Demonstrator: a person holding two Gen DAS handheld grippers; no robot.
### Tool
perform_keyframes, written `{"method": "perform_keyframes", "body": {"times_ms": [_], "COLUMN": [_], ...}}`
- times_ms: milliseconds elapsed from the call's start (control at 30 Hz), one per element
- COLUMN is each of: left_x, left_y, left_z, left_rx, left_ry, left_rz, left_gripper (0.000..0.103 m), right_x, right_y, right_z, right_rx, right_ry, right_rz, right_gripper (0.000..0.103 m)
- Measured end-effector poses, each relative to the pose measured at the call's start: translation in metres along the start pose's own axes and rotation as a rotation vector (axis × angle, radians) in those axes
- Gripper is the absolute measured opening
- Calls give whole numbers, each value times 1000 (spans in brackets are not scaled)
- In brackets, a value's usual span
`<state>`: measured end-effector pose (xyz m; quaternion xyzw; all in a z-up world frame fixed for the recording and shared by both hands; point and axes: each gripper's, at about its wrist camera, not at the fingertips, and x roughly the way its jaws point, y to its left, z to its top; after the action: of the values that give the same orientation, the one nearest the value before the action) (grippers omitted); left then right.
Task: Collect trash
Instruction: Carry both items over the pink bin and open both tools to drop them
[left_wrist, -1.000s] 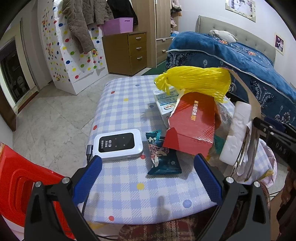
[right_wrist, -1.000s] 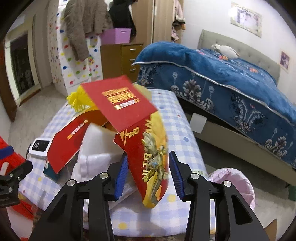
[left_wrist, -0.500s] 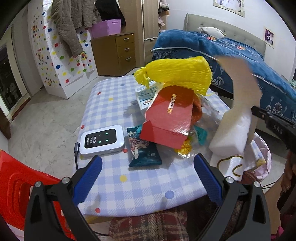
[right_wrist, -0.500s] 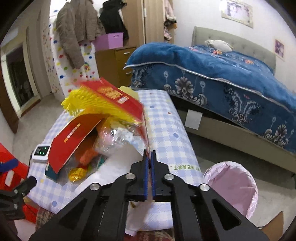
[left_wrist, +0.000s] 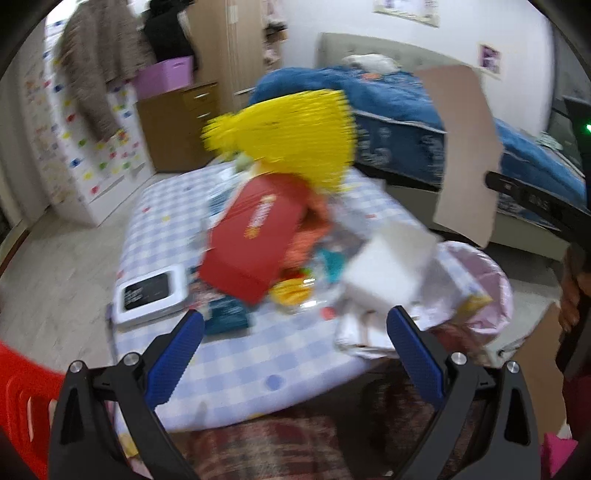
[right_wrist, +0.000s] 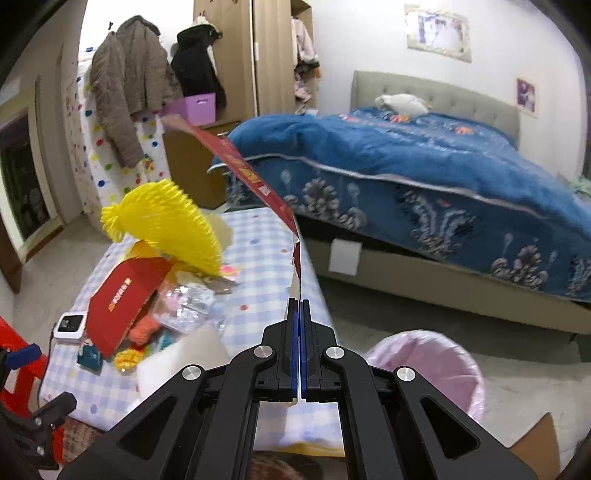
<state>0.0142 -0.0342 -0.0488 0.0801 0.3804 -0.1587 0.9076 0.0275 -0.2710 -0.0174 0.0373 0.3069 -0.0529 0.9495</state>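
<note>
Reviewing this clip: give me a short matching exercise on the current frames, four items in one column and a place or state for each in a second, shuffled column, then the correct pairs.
Items:
1. right tool
2. left tool
3. pink-lined bin
4. white device with dark screen

Places or states:
A. open, gripping nothing
B. on the floor beside the checked table
C. shut on a flattened red carton
D. lying flat on the table near its edge

Pairs: 1-C, 2-A, 3-B, 4-D
</note>
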Motion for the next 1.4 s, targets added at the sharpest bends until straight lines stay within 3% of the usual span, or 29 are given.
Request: {"method": "perform_keyframes", "body": {"times_ms": [67, 133, 167, 267, 333, 367, 633, 800, 933, 1233, 1400], "left_x": [5, 17, 22, 36, 45, 50, 83, 92, 77, 36, 41], "left_y": [-13, -24, -28, -38, -41, -41, -40, -47, -52, -92, -136], "left_z": [2, 5, 6, 9, 11, 13, 23, 18, 20, 37, 47], "left_rx": [48, 81, 92, 130, 152, 159, 152, 183, 198, 210, 220], "left_ry": [-6, 8, 14, 26, 36, 38, 93, 128, 74, -58, -56], "left_rz": [-64, -102, -124, -177, -187, -194, -272, -269, -245, -170, -210], "left_gripper": [93, 80, 79, 81, 95, 96, 92, 73, 64, 62, 62], "right_x": [-7, -11, -13, -15, -17, -16, -6, -5, -8, -34, -39], "right_y": [-9, -15, -19, -24, -28, -28, -27, -23, -24, -57, -100], "right_z": [-1, -4, -6, -11, -14, -16, -22, -22, -22, -25, -42], "right_rx": [-1, 1, 1, -6, -12, -17, -33, -43, -44, 6, 71], "right_ry": [-7, 3, 8, 21, 25, 29, 58, 66, 57, 19, 49], "right_rz": [-15, -24, -28, -39, -41, -42, -30, -18, -15, -67, -136], "right_gripper": [0, 0, 0, 0, 0, 0, 0, 0, 0, 0, 0]}}
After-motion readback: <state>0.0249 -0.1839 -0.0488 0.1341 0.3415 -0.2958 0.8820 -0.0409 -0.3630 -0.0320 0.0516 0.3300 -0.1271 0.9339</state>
